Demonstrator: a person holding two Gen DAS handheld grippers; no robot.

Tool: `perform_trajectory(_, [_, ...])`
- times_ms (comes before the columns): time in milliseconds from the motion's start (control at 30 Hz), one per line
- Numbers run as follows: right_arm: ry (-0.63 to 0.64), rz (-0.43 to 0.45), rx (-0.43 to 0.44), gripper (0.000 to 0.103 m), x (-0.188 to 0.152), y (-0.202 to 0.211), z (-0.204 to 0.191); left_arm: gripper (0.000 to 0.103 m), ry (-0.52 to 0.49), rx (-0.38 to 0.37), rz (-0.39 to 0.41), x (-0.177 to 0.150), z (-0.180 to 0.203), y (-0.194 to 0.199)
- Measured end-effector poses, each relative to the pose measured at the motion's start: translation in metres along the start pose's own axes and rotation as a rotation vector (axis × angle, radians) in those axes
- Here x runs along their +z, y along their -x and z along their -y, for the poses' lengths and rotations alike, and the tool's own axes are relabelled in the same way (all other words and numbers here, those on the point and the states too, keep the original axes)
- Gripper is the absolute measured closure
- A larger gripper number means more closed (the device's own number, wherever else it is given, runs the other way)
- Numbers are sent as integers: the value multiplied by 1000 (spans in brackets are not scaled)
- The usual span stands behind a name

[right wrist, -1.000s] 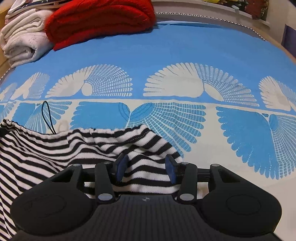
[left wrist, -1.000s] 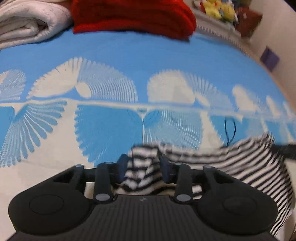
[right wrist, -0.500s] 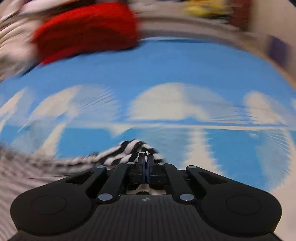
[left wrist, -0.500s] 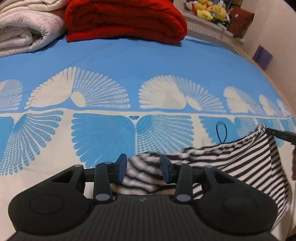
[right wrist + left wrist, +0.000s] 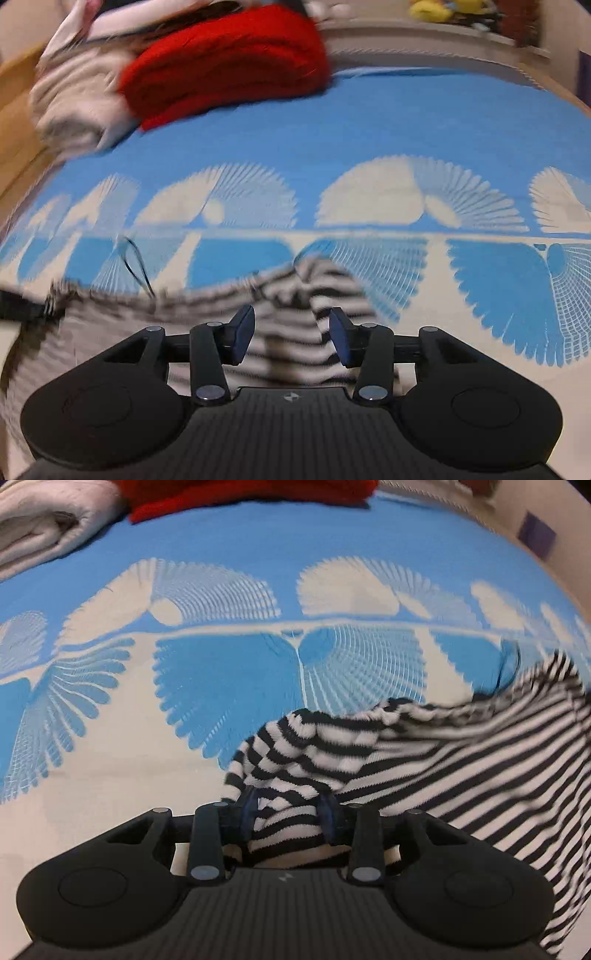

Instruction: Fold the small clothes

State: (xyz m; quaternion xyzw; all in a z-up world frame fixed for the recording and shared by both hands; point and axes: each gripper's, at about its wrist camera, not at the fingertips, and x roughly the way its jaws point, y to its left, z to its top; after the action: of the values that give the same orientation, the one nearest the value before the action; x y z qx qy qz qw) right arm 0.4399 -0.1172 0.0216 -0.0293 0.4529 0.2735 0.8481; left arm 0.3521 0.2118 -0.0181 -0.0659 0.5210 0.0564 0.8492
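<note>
A black-and-white striped garment [image 5: 424,760] lies rumpled on the blue and white bedcover [image 5: 221,686], stretching right from my left gripper [image 5: 288,812]. A bunched fold fills the gap between that gripper's blue pads, which are closing and press on it from both sides. In the right wrist view the same garment [image 5: 288,295] is blurred. My right gripper [image 5: 291,336] is opening, its pads standing apart over a raised fold without pressing it. A thin black cord loop [image 5: 136,262] sticks out at the garment's far edge.
A folded red blanket [image 5: 229,62] and a pale folded blanket [image 5: 44,528] lie at the far end of the bed. Yellow plush toys [image 5: 443,9] sit on a ledge behind. A wooden bed edge runs along the left in the right wrist view.
My left gripper sank and the striped fold now bunches tighter between its pads. My right gripper was shut on the garment half a second ago; its jaws now stand apart again.
</note>
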Motion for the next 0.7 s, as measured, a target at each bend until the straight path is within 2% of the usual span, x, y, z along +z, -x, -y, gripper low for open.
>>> perform_trajectory(100, [73, -56, 29, 56, -15, 9, -4, 63, -18, -7, 66, 1, 9, 28])
perform_trajectory(167, [93, -86, 54, 56, -26, 19, -4, 63, -34, -43, 86, -3, 17, 45])
perform_trajectory(233, [110, -110, 59, 56, -40, 30, -2, 63, -71, -40, 99, -11, 26, 58])
perform_trajectory(333, [134, -136, 31, 56, -61, 47, 2, 63, -101, -26, 108, -24, 36, 74])
perform_trajectory(500, [137, -159, -15, 56, -92, 71, 8, 63, -73, -12, 102, -49, 45, 95])
perform_trajectory(600, [164, -237, -120, 55, -113, 72, 10, 63, -82, -19, 92, -66, 54, 104])
perform_trajectory(633, [204, -282, -182, 48, -122, 70, 8, 63, -92, -22, 83, -72, 58, 104])
perform_trajectory(700, [256, -324, -225, 45, -139, 69, 5, 63, -118, -24, 58, -86, 66, 100])
